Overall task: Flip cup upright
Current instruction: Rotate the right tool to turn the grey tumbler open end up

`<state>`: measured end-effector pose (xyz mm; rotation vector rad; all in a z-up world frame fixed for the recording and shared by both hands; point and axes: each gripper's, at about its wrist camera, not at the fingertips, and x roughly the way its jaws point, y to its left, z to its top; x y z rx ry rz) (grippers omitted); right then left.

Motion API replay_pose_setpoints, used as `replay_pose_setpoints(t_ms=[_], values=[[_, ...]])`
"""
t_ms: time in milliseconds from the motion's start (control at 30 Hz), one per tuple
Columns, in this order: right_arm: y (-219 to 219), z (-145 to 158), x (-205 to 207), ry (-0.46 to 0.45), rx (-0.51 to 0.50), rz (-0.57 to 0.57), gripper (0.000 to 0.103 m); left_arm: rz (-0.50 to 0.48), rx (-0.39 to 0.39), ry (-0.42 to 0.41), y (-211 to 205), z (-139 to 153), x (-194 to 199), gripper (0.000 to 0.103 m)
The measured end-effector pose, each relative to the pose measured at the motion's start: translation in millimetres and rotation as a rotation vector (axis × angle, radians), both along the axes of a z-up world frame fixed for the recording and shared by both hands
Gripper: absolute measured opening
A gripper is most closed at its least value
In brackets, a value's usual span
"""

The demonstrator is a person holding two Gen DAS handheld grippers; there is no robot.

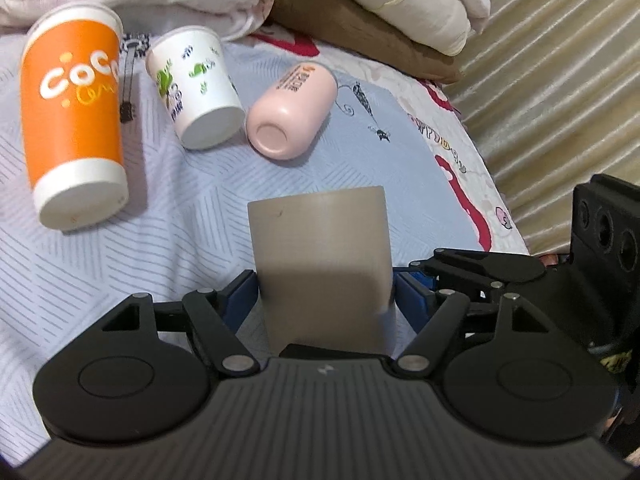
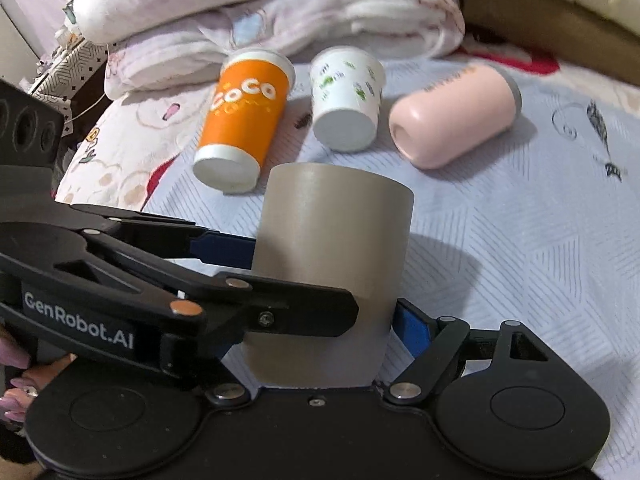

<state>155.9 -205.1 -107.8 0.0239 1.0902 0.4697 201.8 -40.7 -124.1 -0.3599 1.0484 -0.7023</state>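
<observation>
A plain beige cup stands on end between my grippers, close to both cameras; it also shows in the right wrist view. My left gripper has its blue fingers pressed on both sides of it. My right gripper also flanks the cup with a blue finger against its right side; the left gripper's arm crosses in front and hides the other finger. An orange "CoCo" cup, a white printed cup and a pink cup lie on their sides beyond.
The cups rest on a pale blue patterned bedsheet. Folded white and brown blankets are piled at the back. The bed's edge drops off at right to a beige ribbed surface.
</observation>
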Motion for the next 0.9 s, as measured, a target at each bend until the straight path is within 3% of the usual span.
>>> replay_pose_setpoints(t_ms=[233, 433, 600, 767, 900], values=[[22.8, 1.8, -15.2, -0.203, -0.103, 0.048, 0.084, -0.008, 0.033, -0.117, 5.5, 8.5, -6.5, 0.073], [36.3, -10.7, -22.5, -0.394, -0.185, 0.115, 0.084, 0.008, 0.120, -0.201, 0.2, 12.9, -10.6, 0.073], [35.1, -20.2, -23.0, -0.517, -0.203, 0.136, 0.084, 0.023, 0.153, -0.271, -5.5, 14.9, -12.1, 0.073], [29.2, -28.2, -17.1, -0.598, -0.211, 0.133, 0.084, 0.020, 0.179, -0.337, -16.1, 14.2, -11.7, 0.073], [30.3, -35.8, -11.2, -0.655, -0.311, 0.127, 0.084, 0.004, 0.201, -0.367, -33.8, 11.8, -7.4, 0.073]])
